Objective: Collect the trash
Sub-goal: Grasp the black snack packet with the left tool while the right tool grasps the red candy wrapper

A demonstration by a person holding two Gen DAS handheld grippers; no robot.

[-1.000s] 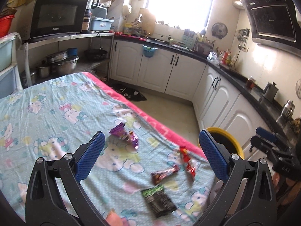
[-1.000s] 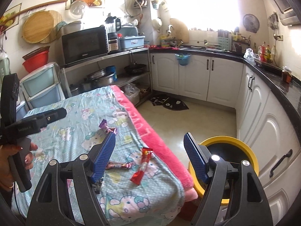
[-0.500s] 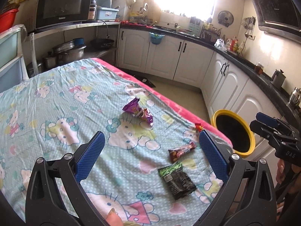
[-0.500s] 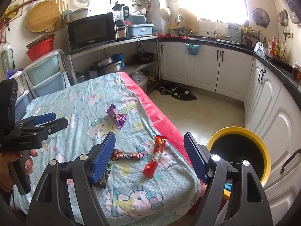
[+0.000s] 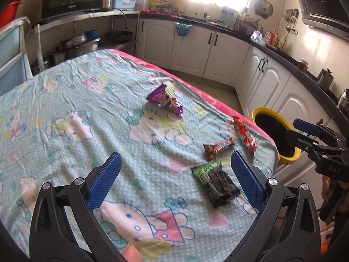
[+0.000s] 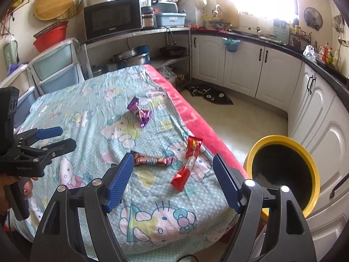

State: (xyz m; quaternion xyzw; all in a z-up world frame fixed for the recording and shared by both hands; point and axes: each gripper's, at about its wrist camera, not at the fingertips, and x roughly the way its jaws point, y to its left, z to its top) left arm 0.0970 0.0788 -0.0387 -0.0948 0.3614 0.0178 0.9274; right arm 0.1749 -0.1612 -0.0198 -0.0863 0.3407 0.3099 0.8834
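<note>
Your left gripper (image 5: 174,174) and right gripper (image 6: 172,179): both jaws wide, nothing held. 4 wrappers on the cartoon-print cloth (image 5: 65,109):
- black-green packet (image 5: 214,182): just inside left gripper's right pad.
- red wrapper (image 6: 187,163): between right gripper's pads.
- brown bar (image 6: 152,161): beside it.
- purple wrapper (image 5: 165,101): well ahead.

Yellow bin (image 6: 314,166): right of cloth, on floor.

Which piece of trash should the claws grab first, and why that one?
Probably the right gripper should dip down onto the red wrapper. Its jaws are open and empty, the wrapper lies right between them on the cloth-covered table, and it is the piece nearest the yellow-rimmed bin.
</note>
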